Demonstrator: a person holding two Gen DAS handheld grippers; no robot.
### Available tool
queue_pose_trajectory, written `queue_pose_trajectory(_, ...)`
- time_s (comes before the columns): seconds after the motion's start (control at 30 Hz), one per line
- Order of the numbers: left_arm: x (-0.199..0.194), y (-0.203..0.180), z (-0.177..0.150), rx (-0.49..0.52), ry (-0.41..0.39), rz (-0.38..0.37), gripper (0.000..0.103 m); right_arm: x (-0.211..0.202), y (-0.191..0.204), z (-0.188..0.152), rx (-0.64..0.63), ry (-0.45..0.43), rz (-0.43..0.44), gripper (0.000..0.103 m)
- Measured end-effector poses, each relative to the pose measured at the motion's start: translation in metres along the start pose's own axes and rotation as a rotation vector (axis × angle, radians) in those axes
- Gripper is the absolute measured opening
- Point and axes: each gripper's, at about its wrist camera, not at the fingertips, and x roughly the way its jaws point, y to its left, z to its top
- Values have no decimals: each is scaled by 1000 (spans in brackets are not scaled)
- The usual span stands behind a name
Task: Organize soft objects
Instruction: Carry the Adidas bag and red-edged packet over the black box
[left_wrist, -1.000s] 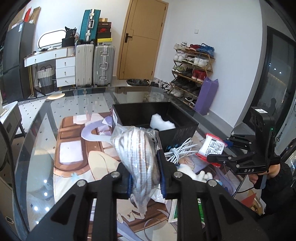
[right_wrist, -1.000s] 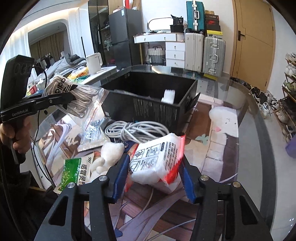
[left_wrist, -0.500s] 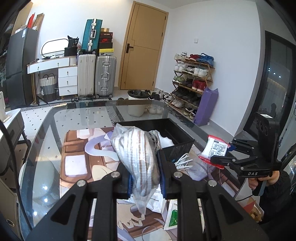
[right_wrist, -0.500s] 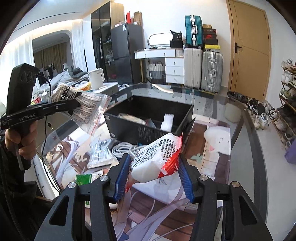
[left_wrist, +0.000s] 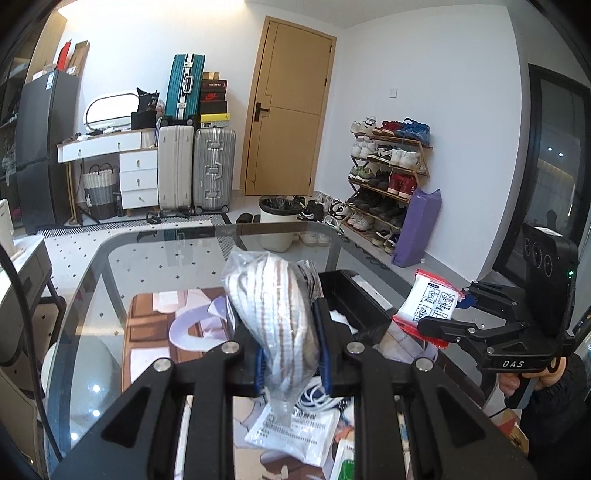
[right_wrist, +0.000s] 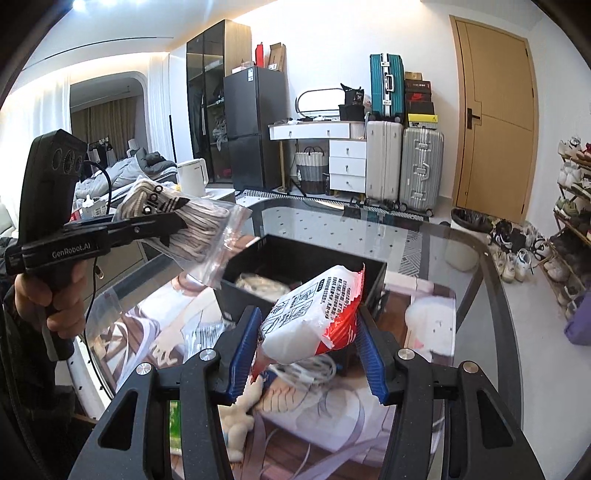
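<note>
My left gripper (left_wrist: 290, 354) is shut on a clear plastic bag of striped cord (left_wrist: 275, 314) and holds it high above the glass table; the bag also shows in the right wrist view (right_wrist: 192, 225). My right gripper (right_wrist: 306, 350) is shut on a white packet with red edges (right_wrist: 314, 310), held in the air in front of the black bin (right_wrist: 306, 258). The packet also shows in the left wrist view (left_wrist: 430, 302). The bin (left_wrist: 354, 299) holds white soft items.
On the printed mat (right_wrist: 369, 424) lie a coil of white cable (right_wrist: 306, 369), a cream plush toy (right_wrist: 240, 410), a green packet (right_wrist: 175, 424) and a white printed pouch (left_wrist: 295, 432). The glass table edge (left_wrist: 85, 280) curves at the left.
Both grippers have risen well above the table with their loads. The bin and the loose items now sit lower and farther off in both views.
</note>
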Motion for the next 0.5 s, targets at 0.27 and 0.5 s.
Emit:
queue_pose_trajectory(0.27,20,-5,14,19,-13,18,20,16,1,16,-11,4,-10,52)
queue_pose_trajectory(0.5,43,-9,13,57,9,56,20,37,-4,23,-8,36,-14,52)
